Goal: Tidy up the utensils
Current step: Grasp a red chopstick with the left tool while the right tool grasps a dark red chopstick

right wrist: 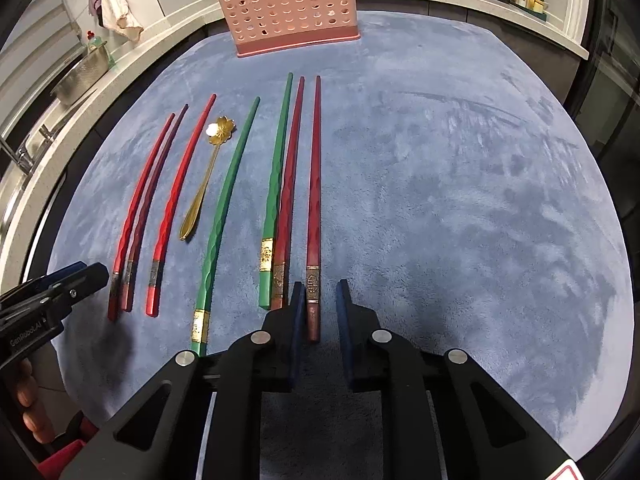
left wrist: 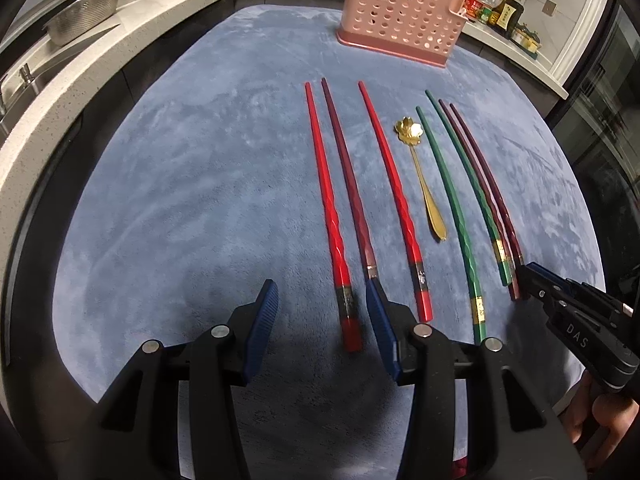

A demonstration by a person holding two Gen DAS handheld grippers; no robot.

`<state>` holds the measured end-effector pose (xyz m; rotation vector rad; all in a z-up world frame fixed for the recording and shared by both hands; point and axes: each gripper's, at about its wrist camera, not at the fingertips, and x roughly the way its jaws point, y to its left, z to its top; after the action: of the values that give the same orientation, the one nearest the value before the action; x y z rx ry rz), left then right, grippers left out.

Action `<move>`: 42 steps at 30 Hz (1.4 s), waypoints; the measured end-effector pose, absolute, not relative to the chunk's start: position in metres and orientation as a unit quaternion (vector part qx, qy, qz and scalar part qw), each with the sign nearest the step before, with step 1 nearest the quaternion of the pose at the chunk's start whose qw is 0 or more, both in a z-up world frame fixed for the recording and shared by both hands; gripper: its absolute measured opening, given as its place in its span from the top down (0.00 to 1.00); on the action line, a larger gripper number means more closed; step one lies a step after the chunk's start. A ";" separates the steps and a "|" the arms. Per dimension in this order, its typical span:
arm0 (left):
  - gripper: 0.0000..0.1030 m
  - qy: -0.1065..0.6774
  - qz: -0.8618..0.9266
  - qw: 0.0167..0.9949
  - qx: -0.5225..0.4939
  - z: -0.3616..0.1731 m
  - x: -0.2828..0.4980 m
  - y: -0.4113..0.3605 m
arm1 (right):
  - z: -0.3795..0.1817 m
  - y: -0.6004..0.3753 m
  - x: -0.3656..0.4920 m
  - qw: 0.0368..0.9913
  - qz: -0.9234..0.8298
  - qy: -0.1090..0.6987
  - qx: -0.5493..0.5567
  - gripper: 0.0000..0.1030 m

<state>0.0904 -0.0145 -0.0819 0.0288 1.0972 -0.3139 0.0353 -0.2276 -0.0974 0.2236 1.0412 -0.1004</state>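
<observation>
Several chopsticks lie side by side on a blue mat (left wrist: 180, 200): red ones (left wrist: 330, 216), dark maroon ones (right wrist: 314, 200) and green ones (right wrist: 224, 208). A gold flower-bowl spoon (left wrist: 424, 176) lies among them. A pink perforated holder (left wrist: 400, 12) stands at the mat's far edge. My left gripper (left wrist: 322, 292) is open, its fingers on either side of the thick end of the leftmost red chopstick. My right gripper (right wrist: 318, 292) is open around the thick end of the rightmost maroon chopstick, and it shows in the left wrist view (left wrist: 532, 280).
A white counter (left wrist: 100, 52) curves around the mat, with a steel colander (left wrist: 80, 20) at the left and sauce bottles (left wrist: 496, 8) at the back right. A cloth (right wrist: 116, 4) hangs at the back left. The right half of the mat (right wrist: 480, 200) is bare.
</observation>
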 end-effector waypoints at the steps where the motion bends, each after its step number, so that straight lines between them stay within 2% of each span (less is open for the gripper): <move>1: 0.58 0.521 -0.149 0.841 0.013 -0.083 0.090 -0.015 | -0.097 -0.227 0.035 0.861 -0.048 0.496 0.105 0.87; 5: 0.58 0.526 -0.150 0.837 0.012 -0.086 0.090 -0.015 | -0.098 -0.226 0.035 0.861 -0.048 0.497 0.101 0.90; 14: 0.59 0.538 -0.148 0.830 0.014 -0.096 0.092 -0.017 | -0.099 -0.226 0.034 0.861 -0.048 0.497 0.100 0.90; 26: 0.67 0.532 -0.143 0.834 0.035 -0.099 0.091 -0.019 | -0.100 -0.225 0.035 0.861 -0.049 0.498 0.096 0.90; 33: 0.88 0.531 -0.136 0.836 0.032 -0.099 0.092 -0.015 | -0.100 -0.224 0.035 0.860 -0.049 0.498 0.096 0.90; 37: 0.93 0.531 -0.137 0.836 0.027 -0.099 0.092 -0.012 | -0.100 -0.224 0.035 0.861 -0.049 0.498 0.096 0.91; 42: 0.93 0.528 -0.140 0.837 0.024 -0.095 0.091 -0.011 | -0.099 -0.224 0.035 0.861 -0.049 0.498 0.097 0.93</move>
<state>0.0914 -0.0111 -0.0954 0.0512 1.1176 -0.2964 0.0348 -0.2243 -0.0987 0.2039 1.0443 -0.1032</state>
